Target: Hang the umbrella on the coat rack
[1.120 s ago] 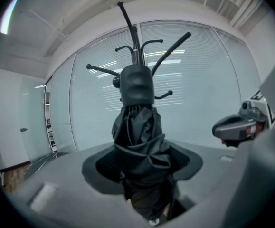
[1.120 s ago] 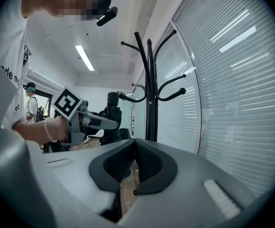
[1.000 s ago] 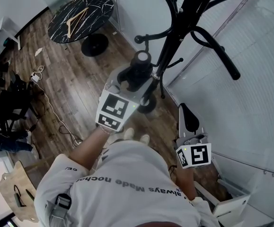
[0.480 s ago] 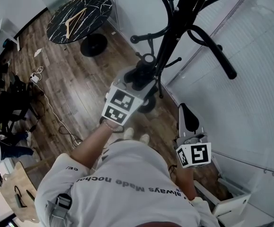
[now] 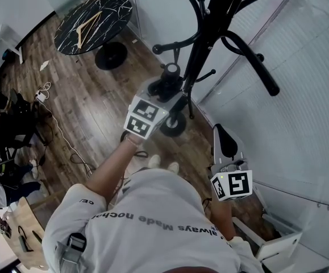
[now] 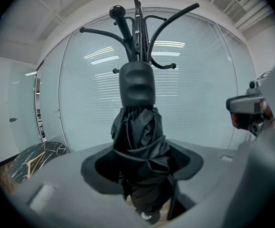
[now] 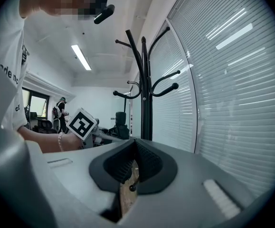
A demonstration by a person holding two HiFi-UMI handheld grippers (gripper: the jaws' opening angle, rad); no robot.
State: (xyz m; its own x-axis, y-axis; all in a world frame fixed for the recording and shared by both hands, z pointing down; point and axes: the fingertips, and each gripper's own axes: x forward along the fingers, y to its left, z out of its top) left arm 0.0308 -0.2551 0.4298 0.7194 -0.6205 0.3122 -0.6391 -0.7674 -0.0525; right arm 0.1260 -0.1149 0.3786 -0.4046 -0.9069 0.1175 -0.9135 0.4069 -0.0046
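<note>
My left gripper [image 5: 165, 89] grips a folded black umbrella [image 5: 168, 78] close beside the black coat rack [image 5: 207, 44] pole, below a curved hook. In the left gripper view the umbrella [image 6: 139, 141] stands upright between the jaws, its handle on top, with the rack [image 6: 138, 27] behind it. The left gripper [image 6: 142, 172] has just been opening its jaws a little, and the bunched fabric still fills the gap. My right gripper [image 5: 227, 142] hovers lower right by the glass wall, shut and empty. In the right gripper view the right gripper [image 7: 133, 163] faces the rack [image 7: 145, 94].
A glass wall with blinds [image 5: 300, 95] runs behind the rack. The rack's round base [image 5: 173, 124] sits on the wood floor by my feet. A round black marble table [image 5: 116, 10] with a wooden hanger [image 5: 87, 24] stands far left. Cables [image 5: 56, 124] trail across the floor.
My left gripper has sunk with the umbrella, away from the hook and closer in along the rack pole. The right gripper has stayed put.
</note>
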